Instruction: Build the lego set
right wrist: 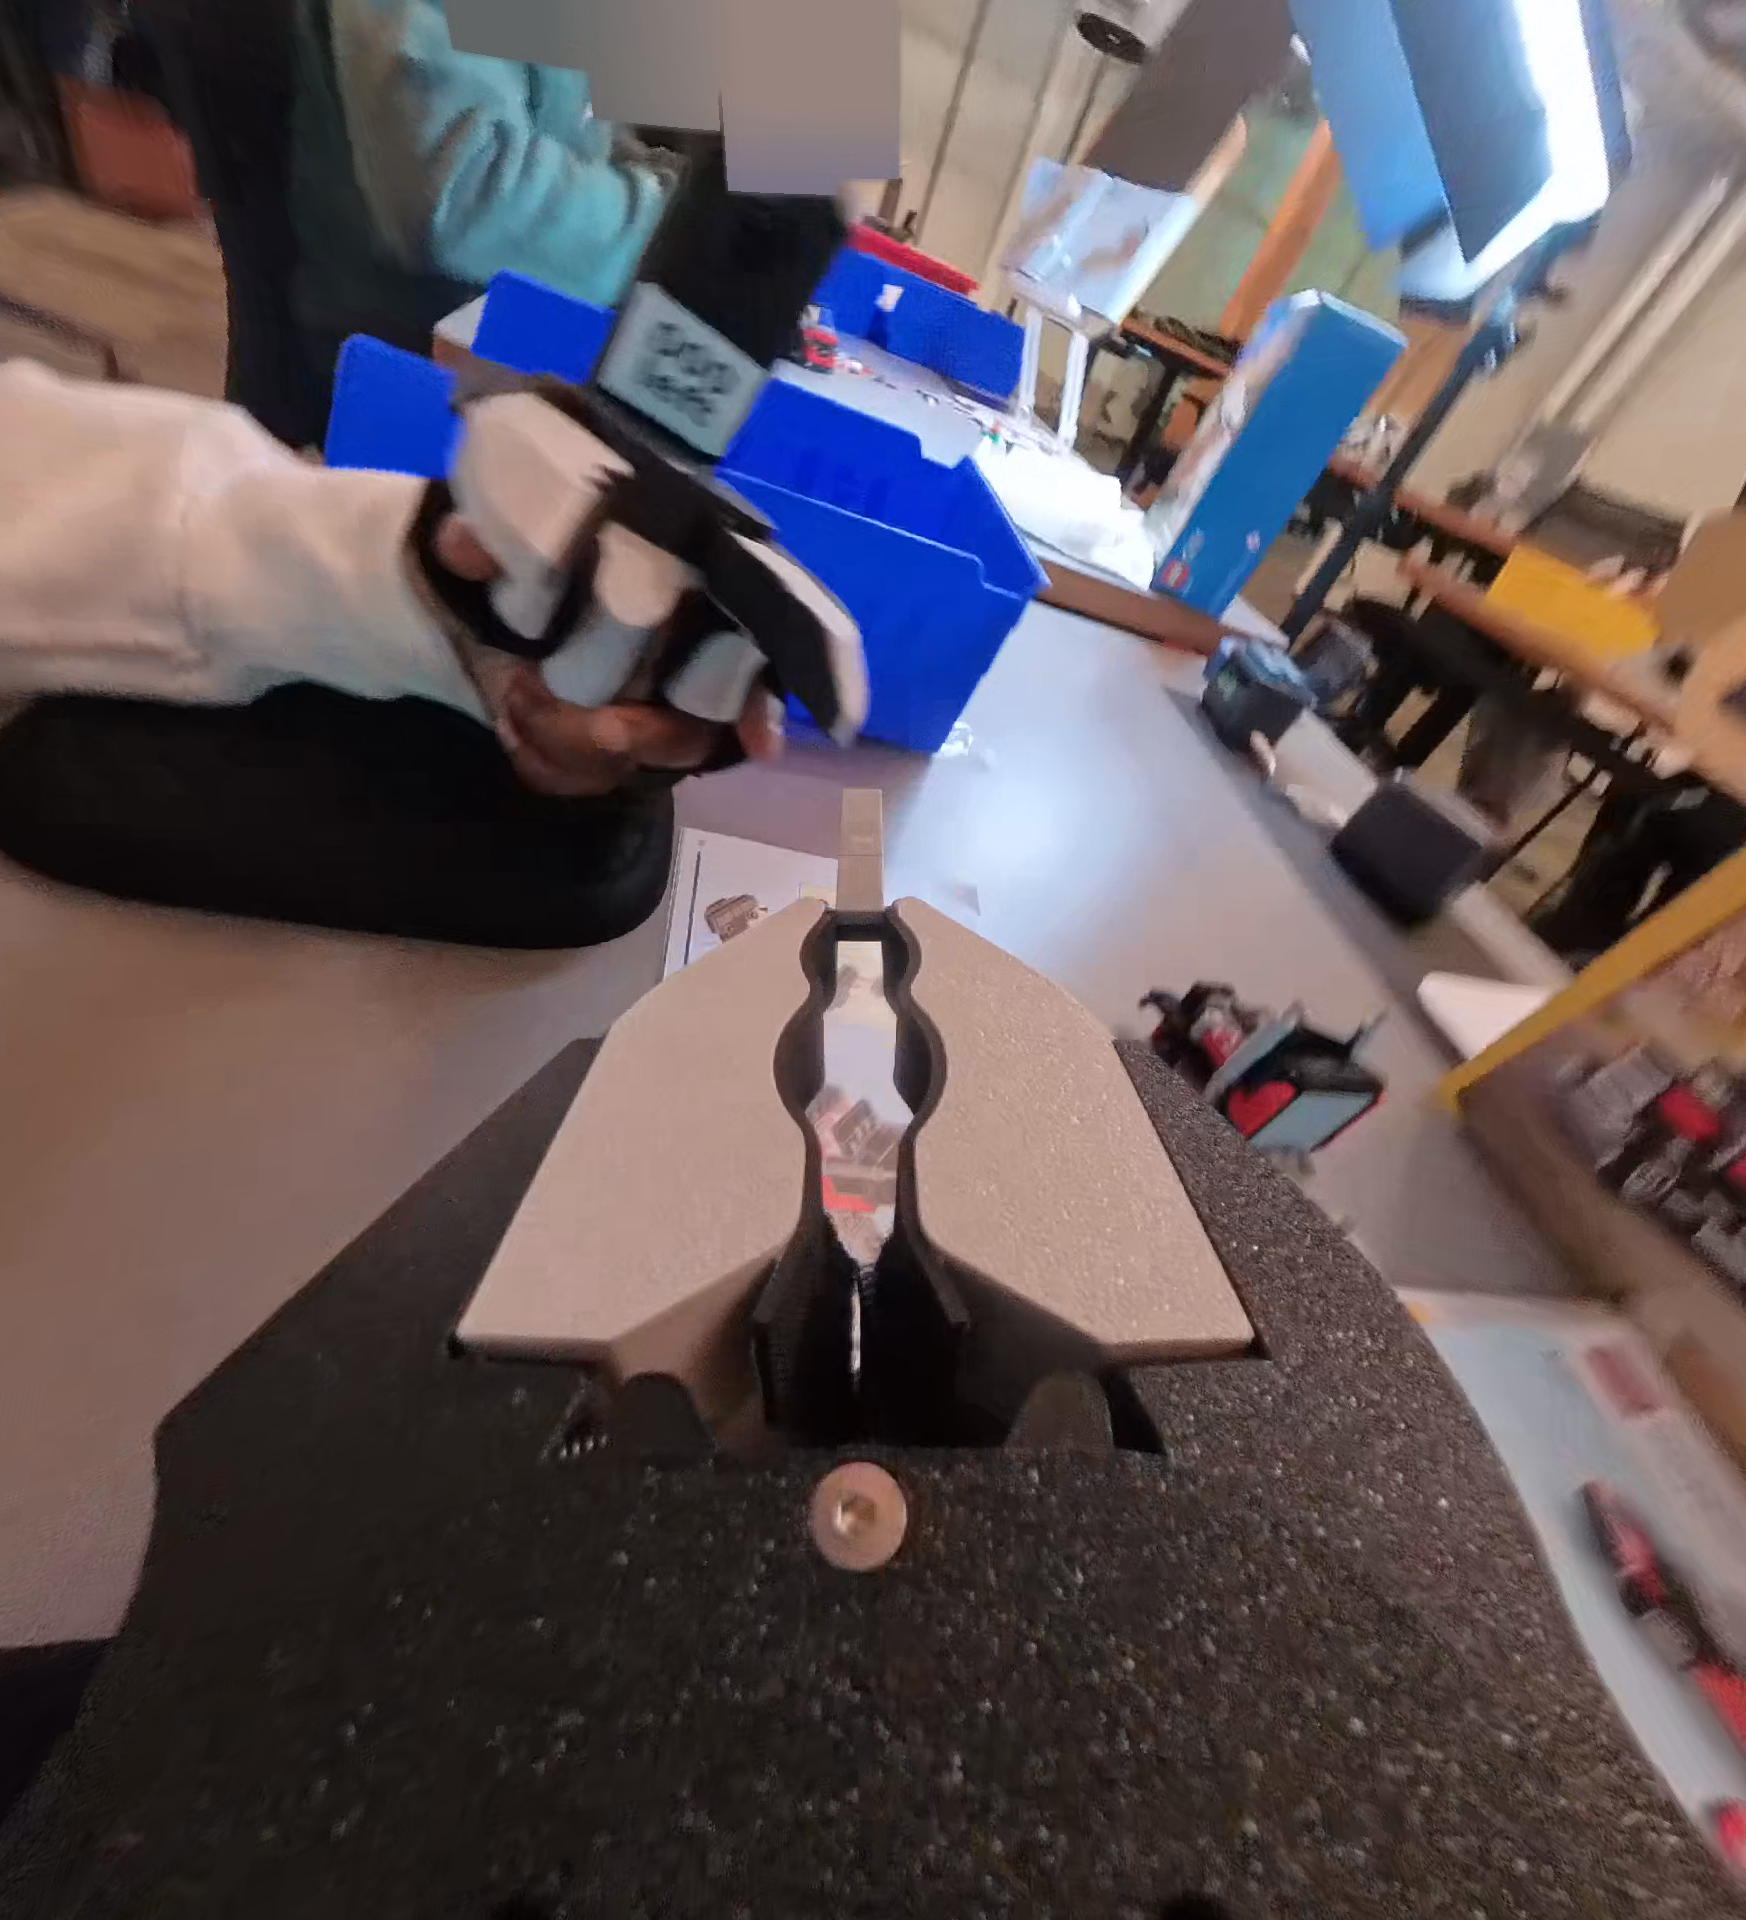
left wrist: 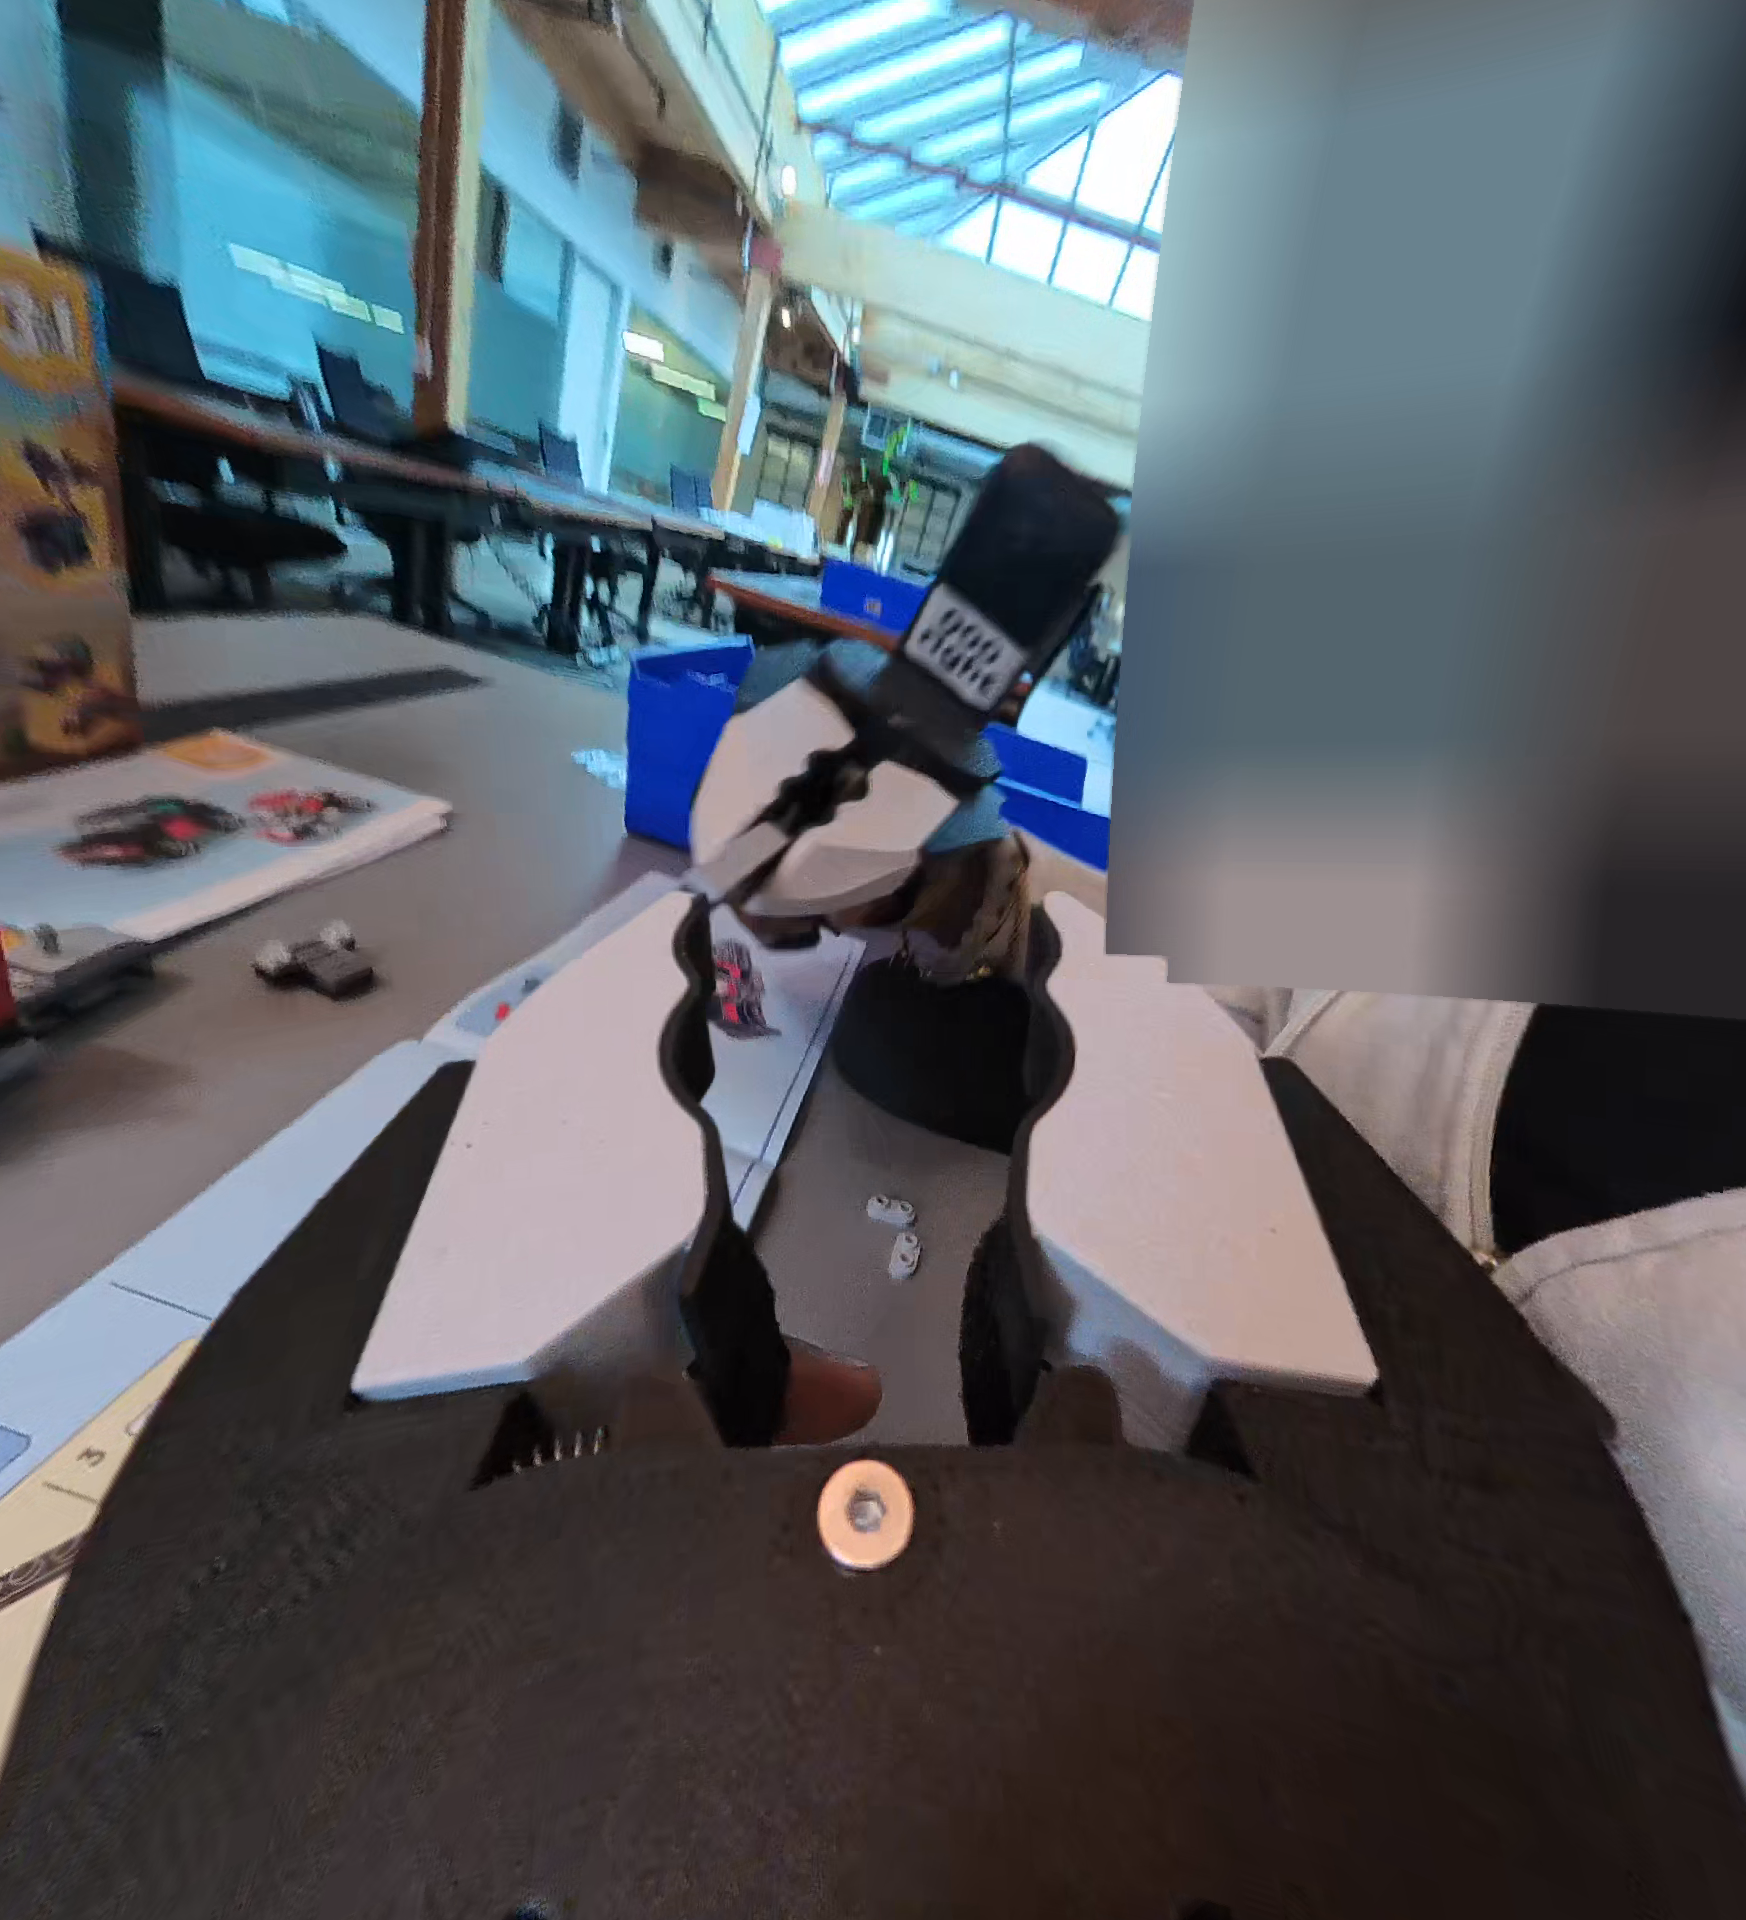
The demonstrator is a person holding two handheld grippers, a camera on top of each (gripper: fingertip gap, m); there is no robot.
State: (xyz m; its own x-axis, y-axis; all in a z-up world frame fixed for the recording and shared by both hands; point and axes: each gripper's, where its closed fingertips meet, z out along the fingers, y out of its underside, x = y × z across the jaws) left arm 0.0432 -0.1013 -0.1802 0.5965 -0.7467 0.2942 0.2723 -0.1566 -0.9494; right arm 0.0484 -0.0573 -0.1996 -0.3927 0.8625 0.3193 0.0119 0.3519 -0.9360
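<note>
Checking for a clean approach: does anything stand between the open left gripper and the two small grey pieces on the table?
Nothing visible does. The two small grey pieces lie uncovered on the table, seen between the left gripper's spread fingers; the right gripper hangs beyond them.

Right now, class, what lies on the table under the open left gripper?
Under the left gripper, two small grey pieces lie on the bare table beside an instruction sheet. The gripper's body hides whatever lies nearer.

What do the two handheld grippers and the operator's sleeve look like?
Both the left gripper and the right gripper have rough black bodies, pale grey fingers with wavy black inner edges, and a silver screw. The sleeve is cream-white.
</note>
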